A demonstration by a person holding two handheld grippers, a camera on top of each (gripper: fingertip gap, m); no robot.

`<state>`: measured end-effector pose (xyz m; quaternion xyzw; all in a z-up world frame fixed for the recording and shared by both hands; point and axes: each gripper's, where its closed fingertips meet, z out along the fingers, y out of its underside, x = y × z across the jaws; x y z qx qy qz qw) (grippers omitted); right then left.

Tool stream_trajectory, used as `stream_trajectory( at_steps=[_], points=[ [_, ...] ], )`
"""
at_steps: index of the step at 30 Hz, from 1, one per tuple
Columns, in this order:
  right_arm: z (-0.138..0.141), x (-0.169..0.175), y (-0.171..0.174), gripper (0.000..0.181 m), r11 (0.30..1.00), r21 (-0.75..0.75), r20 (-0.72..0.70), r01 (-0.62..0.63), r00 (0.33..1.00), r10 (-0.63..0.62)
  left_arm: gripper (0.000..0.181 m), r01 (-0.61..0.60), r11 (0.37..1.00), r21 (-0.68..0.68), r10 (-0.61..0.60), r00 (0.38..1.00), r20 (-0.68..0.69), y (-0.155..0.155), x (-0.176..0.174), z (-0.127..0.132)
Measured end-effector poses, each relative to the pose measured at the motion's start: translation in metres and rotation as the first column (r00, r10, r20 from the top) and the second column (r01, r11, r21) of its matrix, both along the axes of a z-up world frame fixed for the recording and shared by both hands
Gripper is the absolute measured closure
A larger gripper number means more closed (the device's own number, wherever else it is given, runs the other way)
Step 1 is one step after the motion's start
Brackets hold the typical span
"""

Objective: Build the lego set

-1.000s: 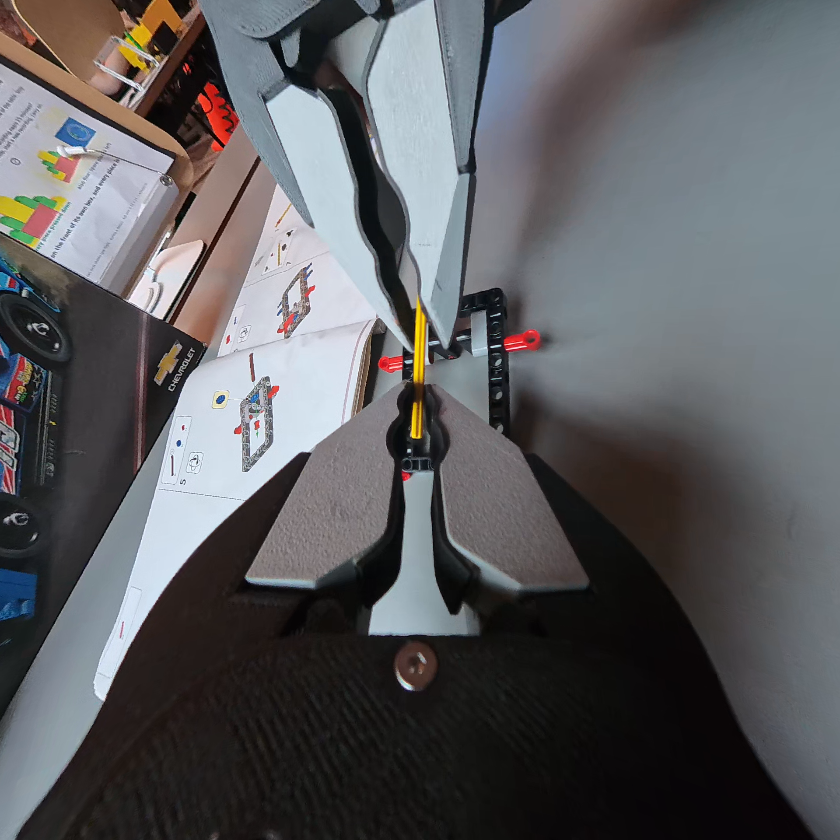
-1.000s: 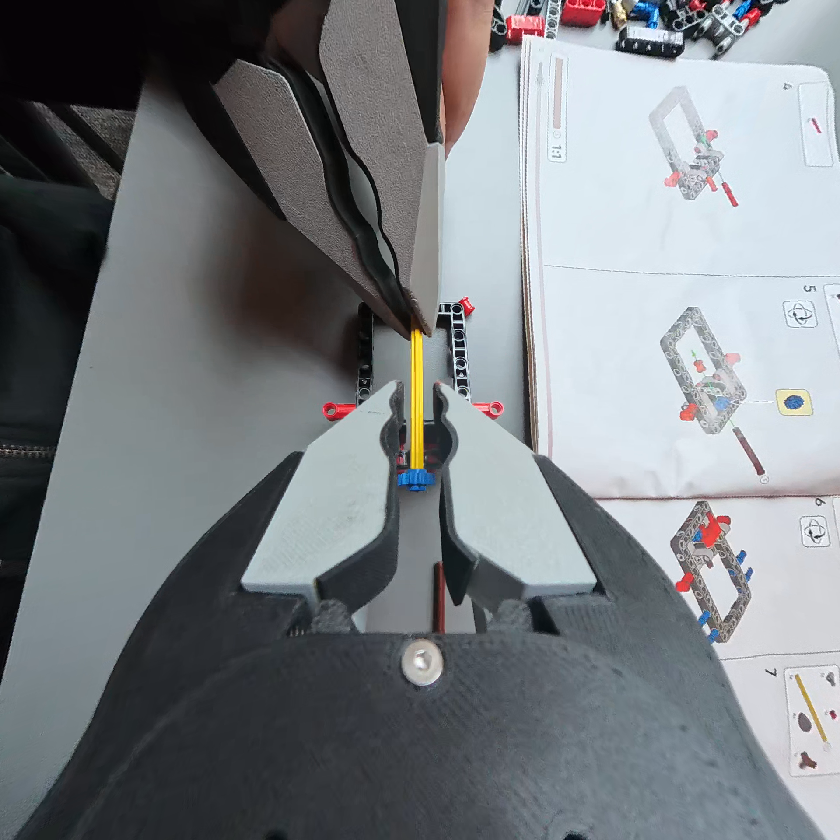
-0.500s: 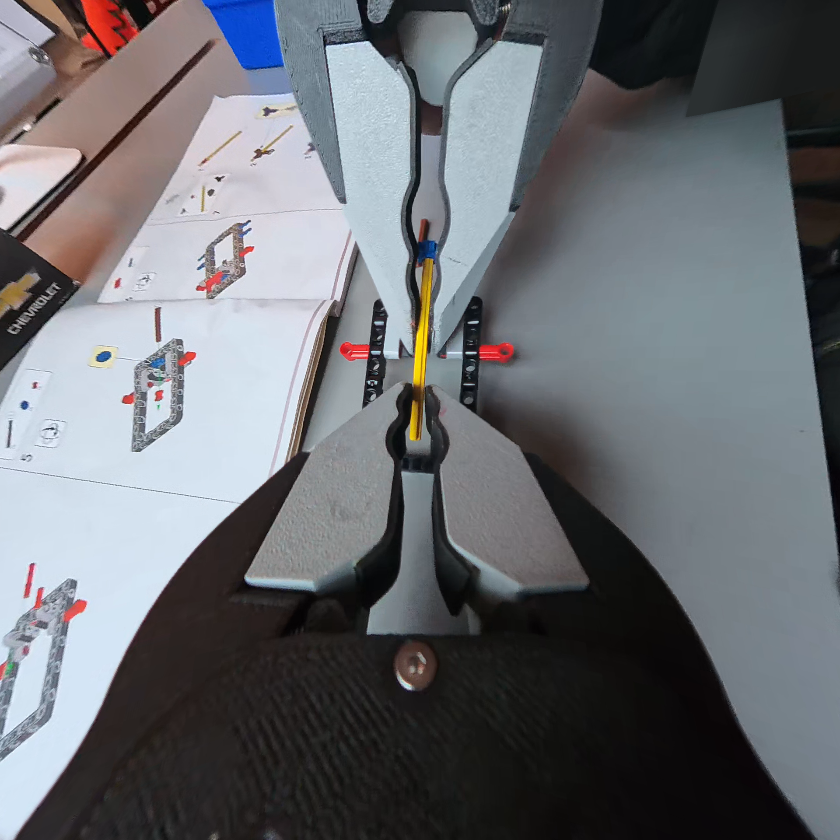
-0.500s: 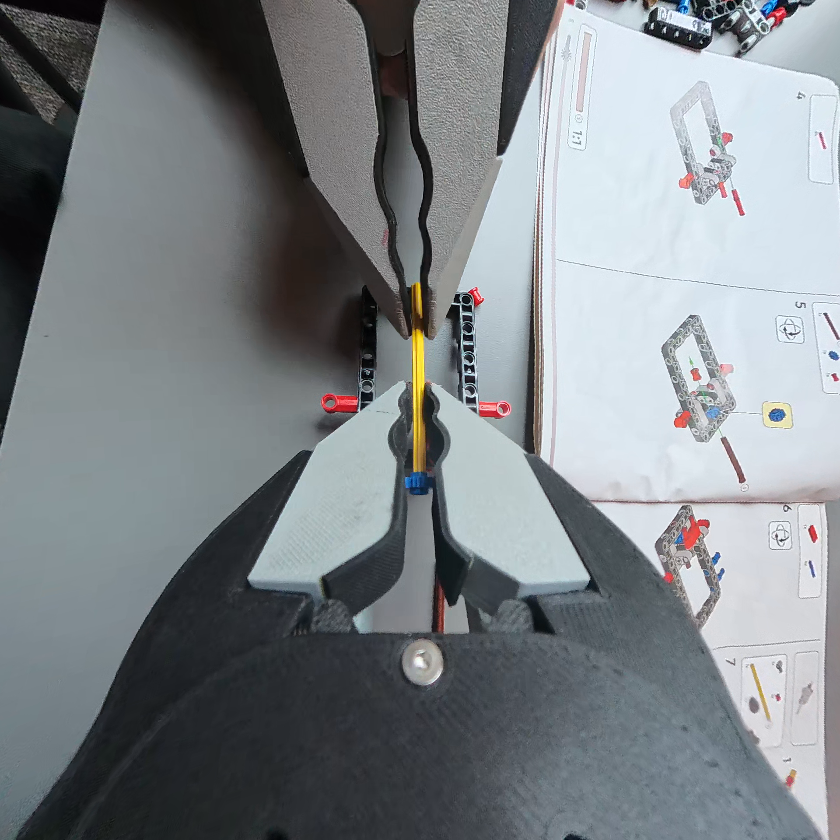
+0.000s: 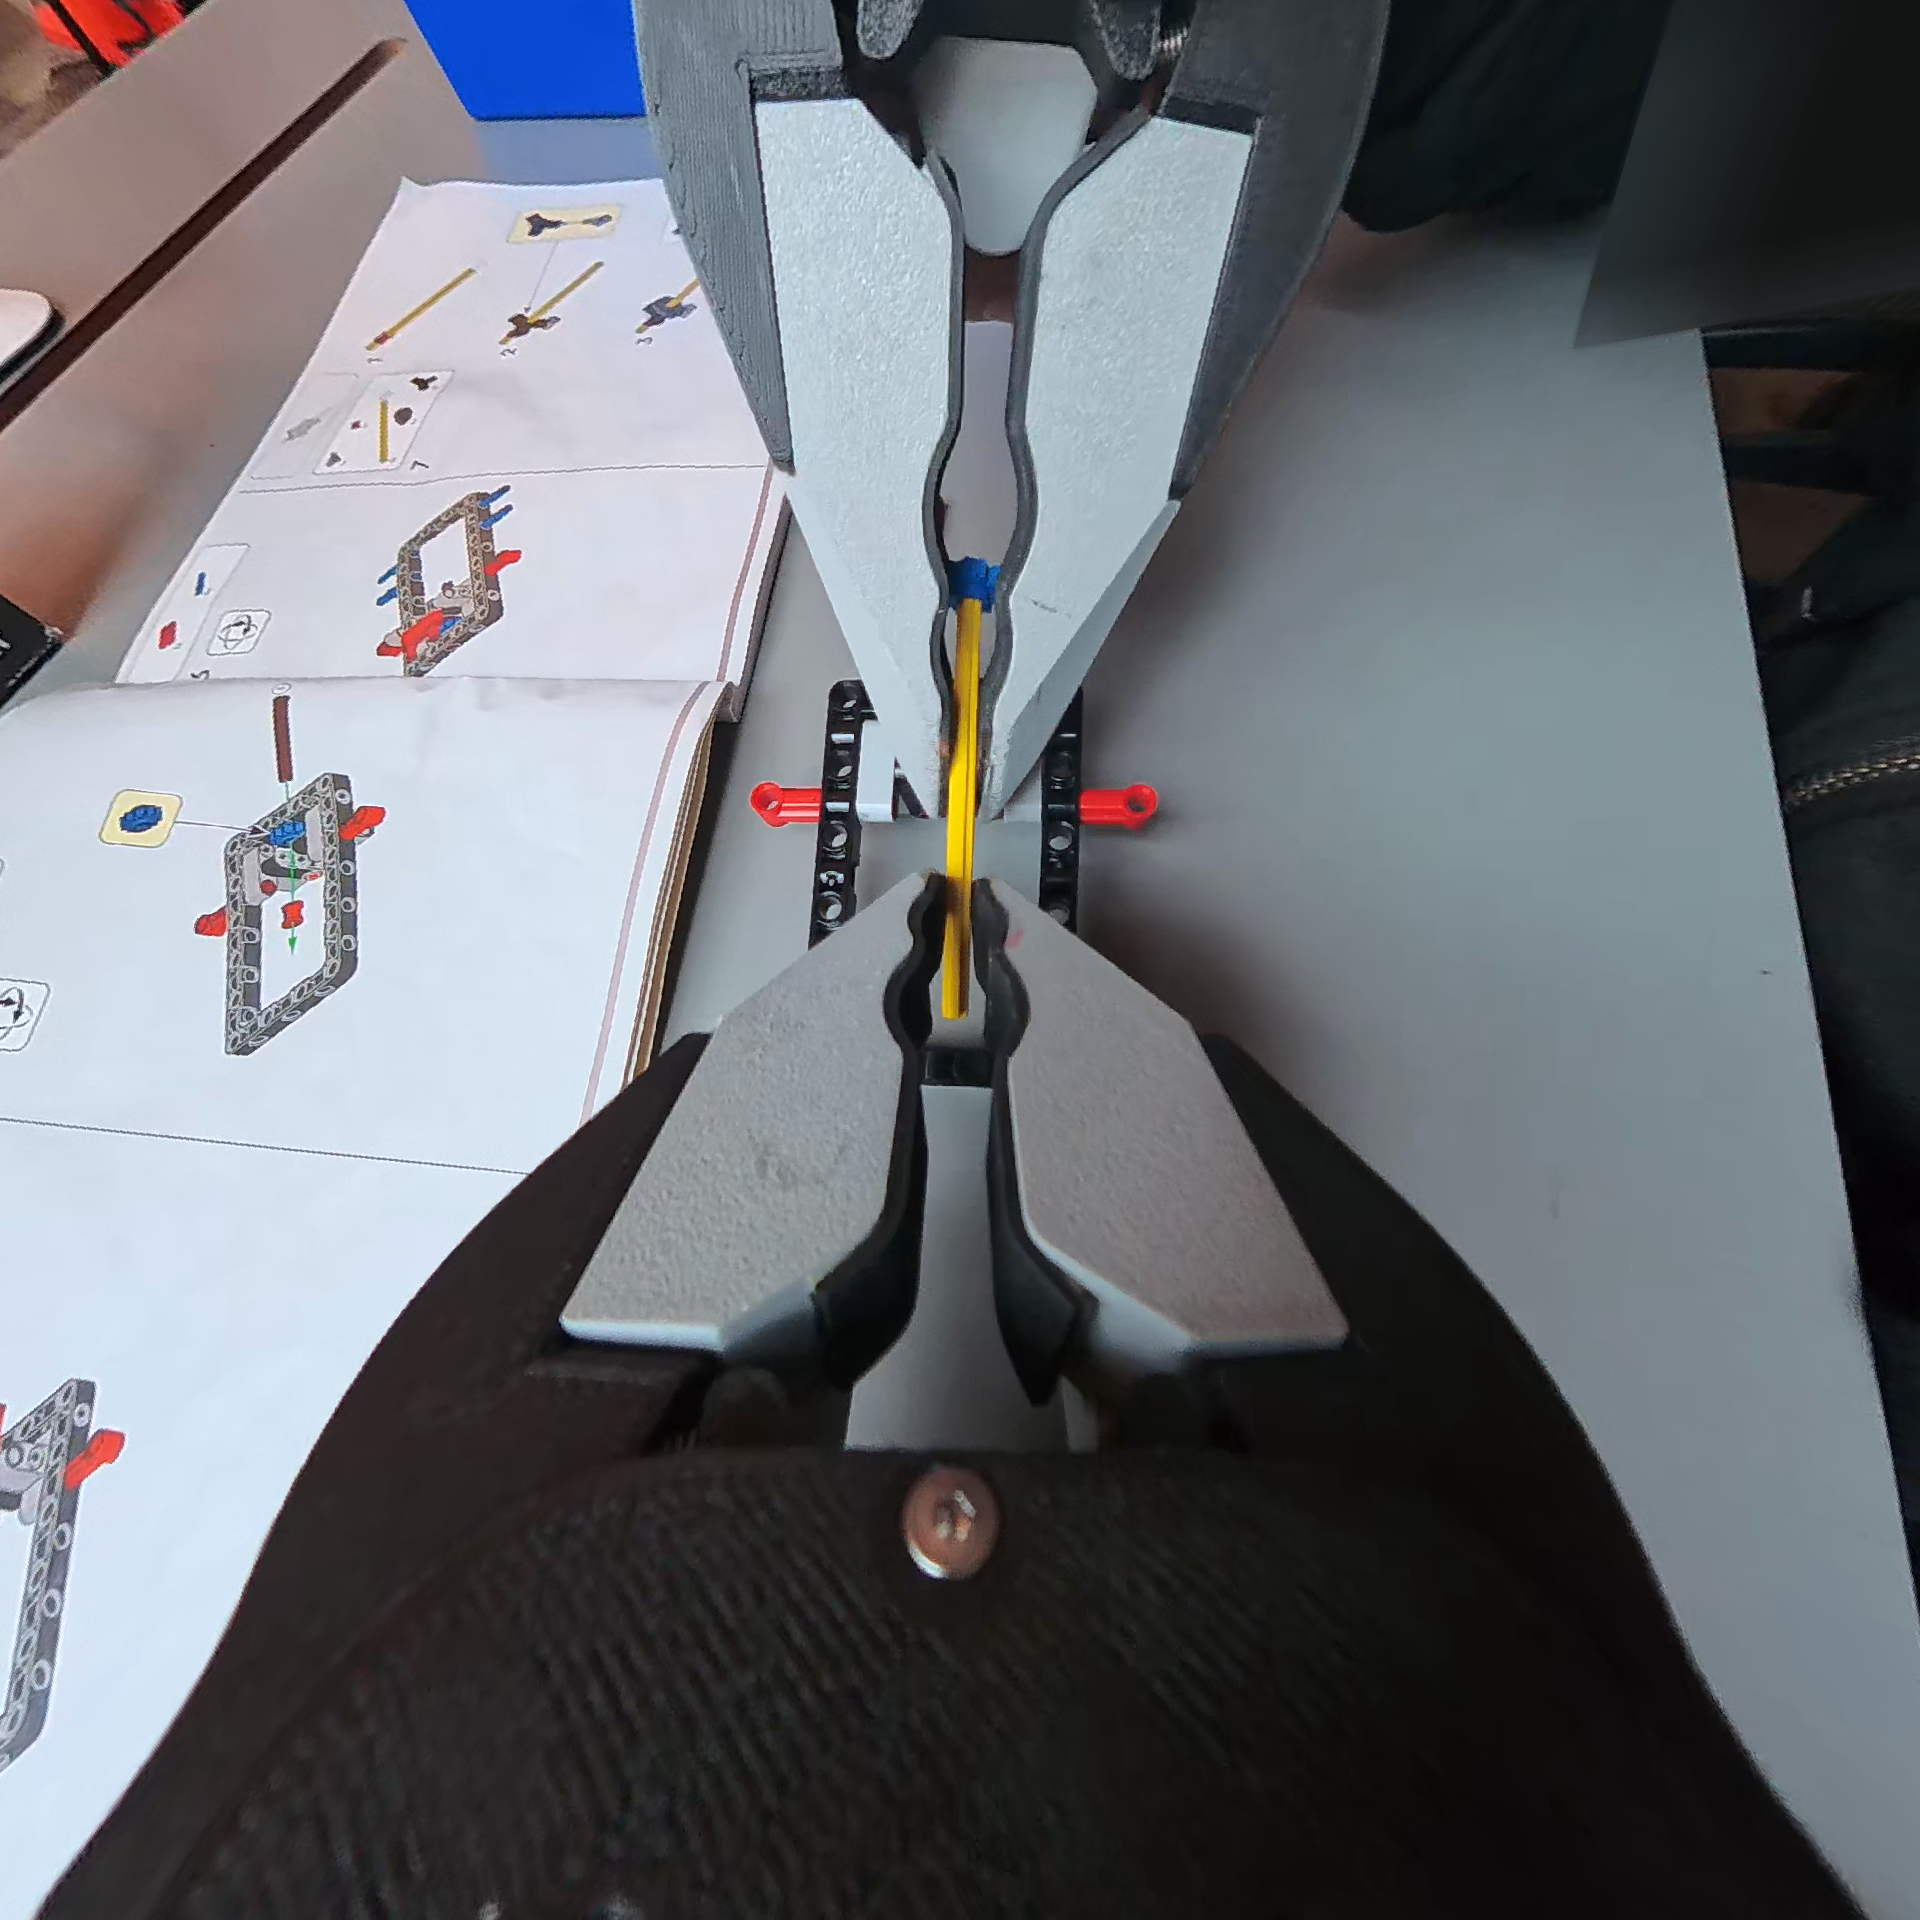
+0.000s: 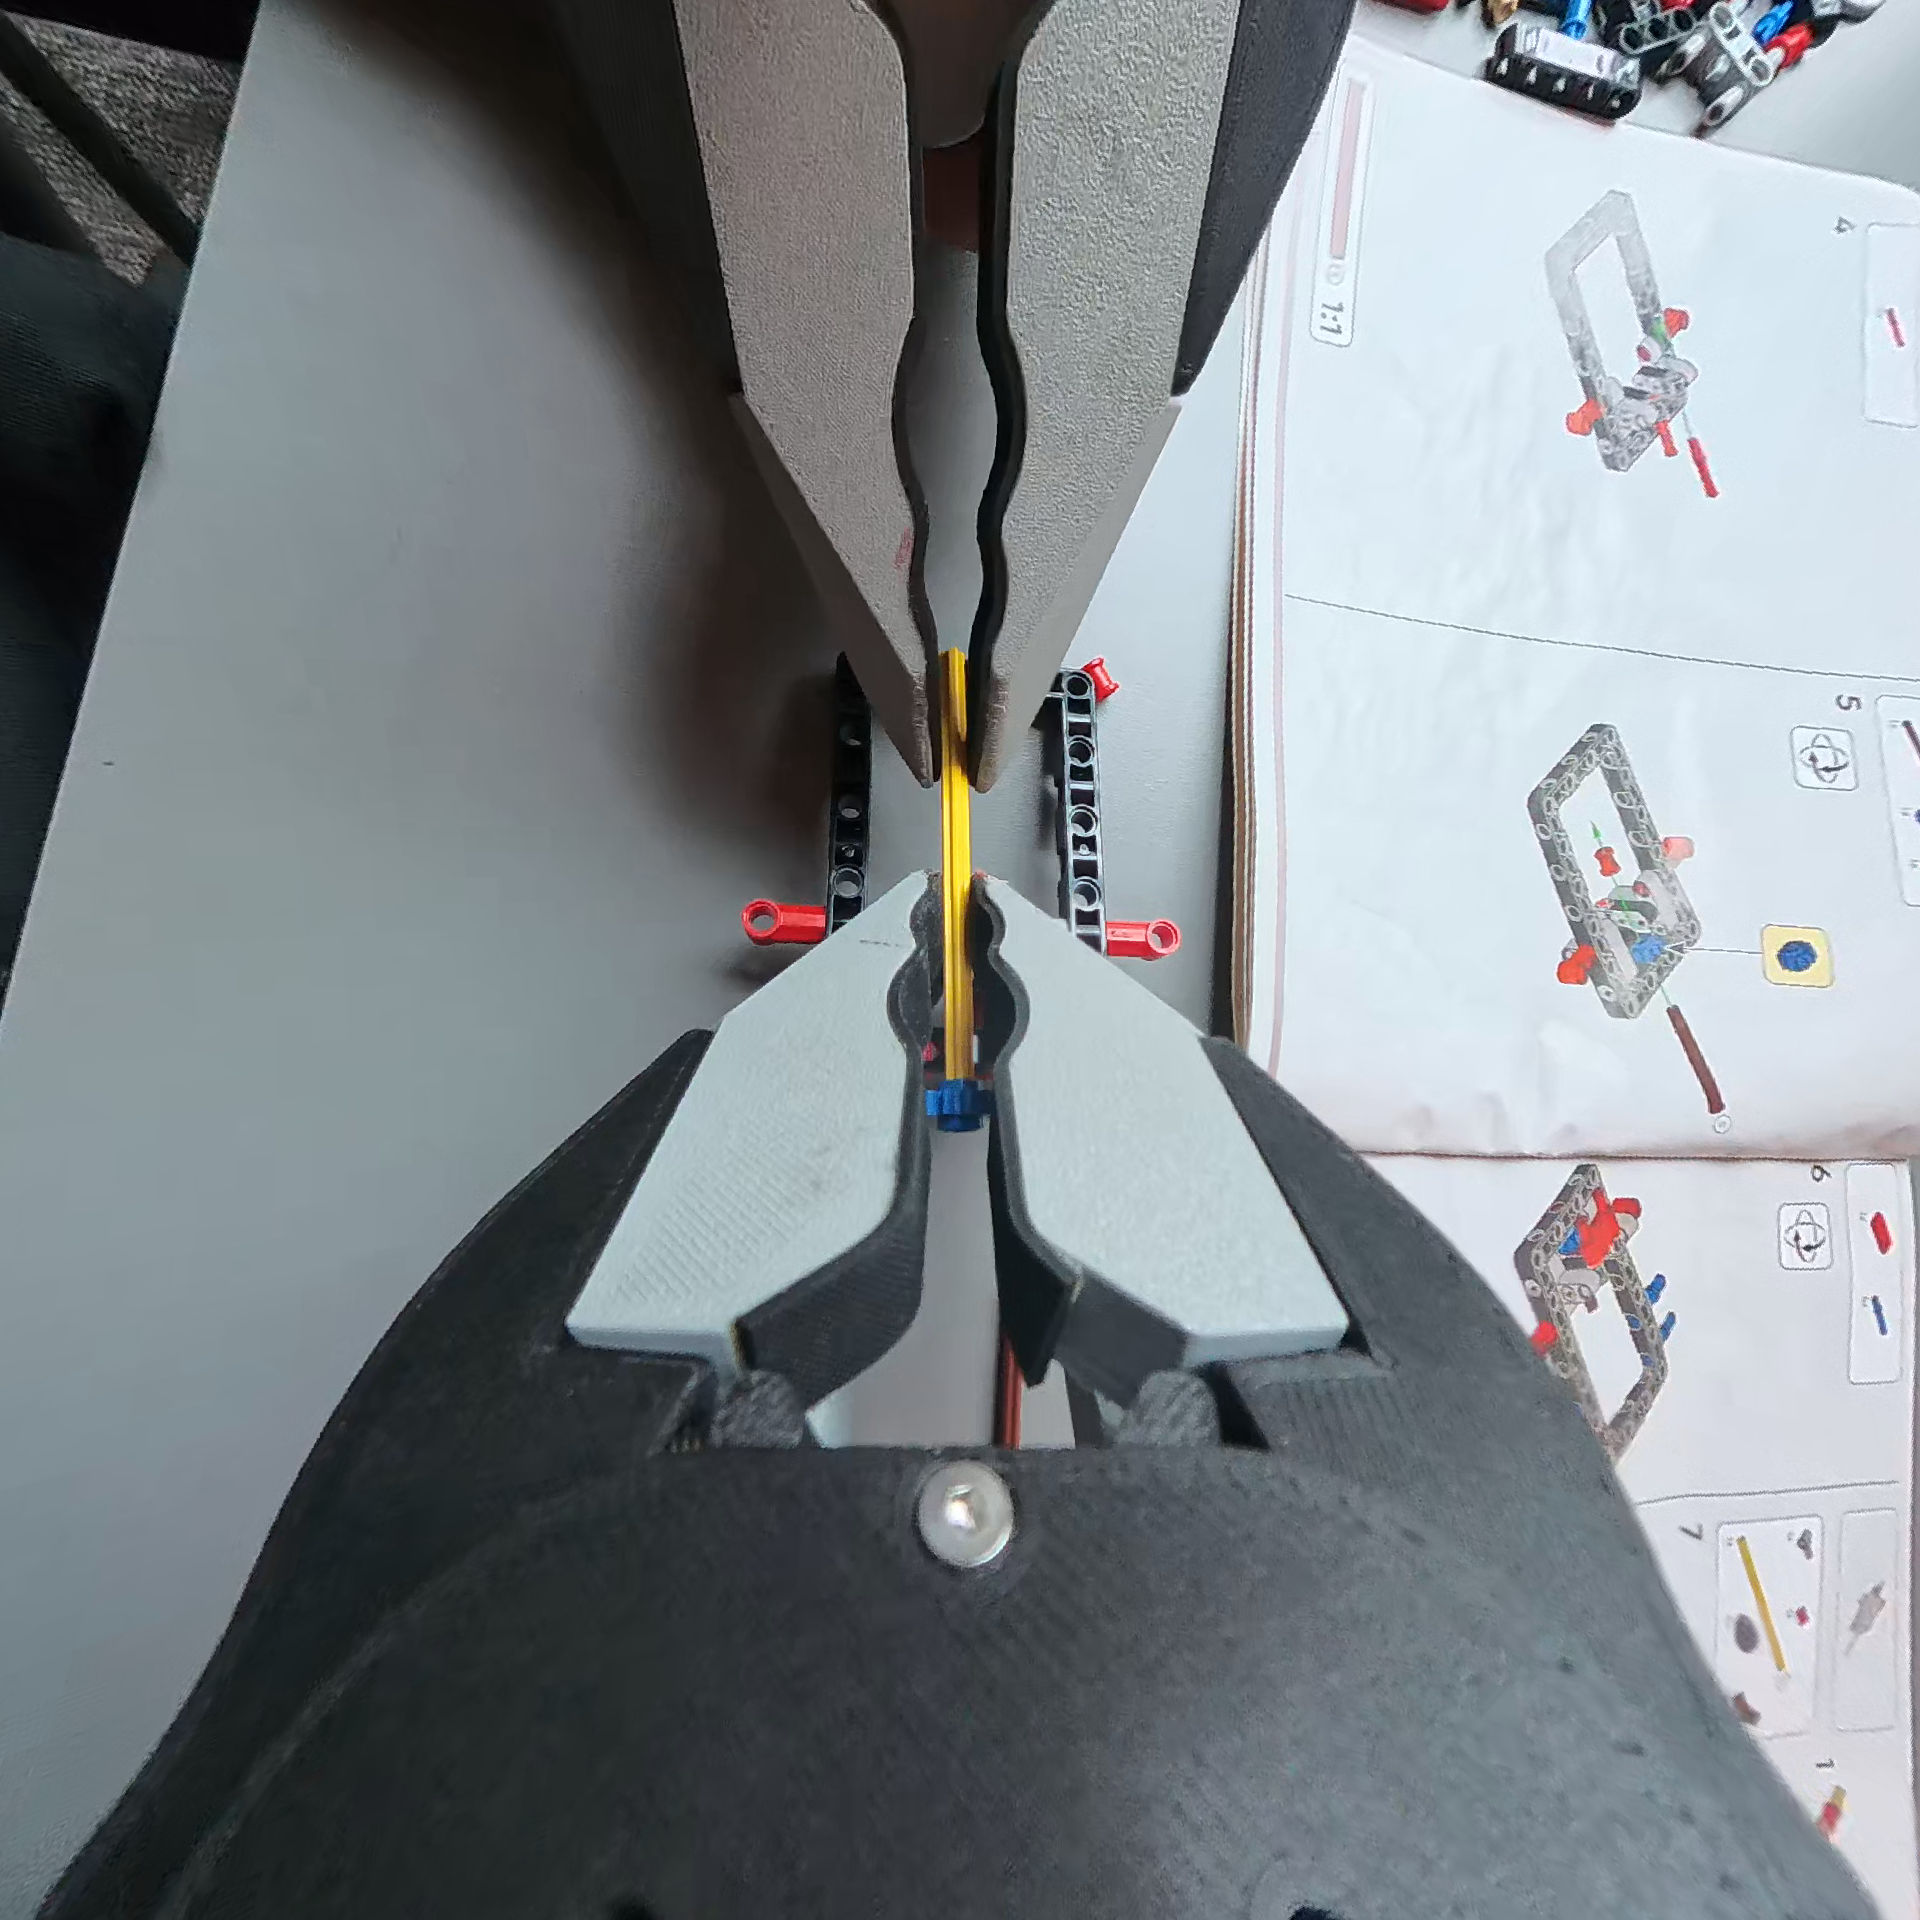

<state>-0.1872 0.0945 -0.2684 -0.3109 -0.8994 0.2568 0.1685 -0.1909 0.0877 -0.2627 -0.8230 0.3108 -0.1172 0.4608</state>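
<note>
One yellow axle (image 5: pixel 962 790) clamped at opposite ends by left gripper (image 5: pixel 958 894) and right gripper (image 6: pixel 951 883), one blue bush (image 6: pixel 957 1103) on it. Held over one black frame (image 6: pixel 1078 800) with two red pins (image 6: pixel 779 920) on the table (image 6: pixel 468 623), near the booklet (image 6: pixel 1558 623) edge.

The left gripper (image 5: pixel 954 894) and right gripper (image 6: pixel 951 888) point tip to tip, each closed on one end of the same yellow rod (image 5: pixel 961 790), level above the table.

Black frame (image 5: pixel 1060 821): middle hidden behind both grippers' fingers. Instruction booklet (image 6: pixel 1558 727): cut off at right edge. Loose parts pile (image 6: pixel 1621 47), far right: cropped, pieces too small to tell.
</note>
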Motion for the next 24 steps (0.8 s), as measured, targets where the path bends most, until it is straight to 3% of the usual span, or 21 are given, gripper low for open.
stream_trajectory(
  at_steps=[7, 12, 16, 24],
  points=[
    [0.025, 0.003, -0.003, 0.159, 0.994, -0.112, -0.043, 0.021, 0.999, -0.026, 0.179, -0.008, 1.000, -0.005, 0.008, 1.000, -0.030, -0.003, -0.009, -0.003],
    [0.046, 0.030, 0.034, 0.159, 0.978, -0.182, -0.100, 0.107, 0.987, -0.126, 0.179, -0.025, 1.000, -0.009, 0.024, 0.998, -0.051, -0.008, -0.018, -0.006],
    [0.026, 0.051, 0.069, 0.159, 0.947, -0.226, -0.039, 0.226, 0.970, -0.241, 0.179, -0.025, 1.000, -0.017, 0.024, 0.997, -0.076, -0.011, -0.023, -0.009],
    [-0.010, 0.050, 0.082, 0.159, 0.954, -0.159, 0.002, 0.254, 0.966, -0.257, 0.178, -0.021, 0.999, -0.043, 0.017, 0.995, -0.094, -0.013, -0.022, -0.014]
  ],
)
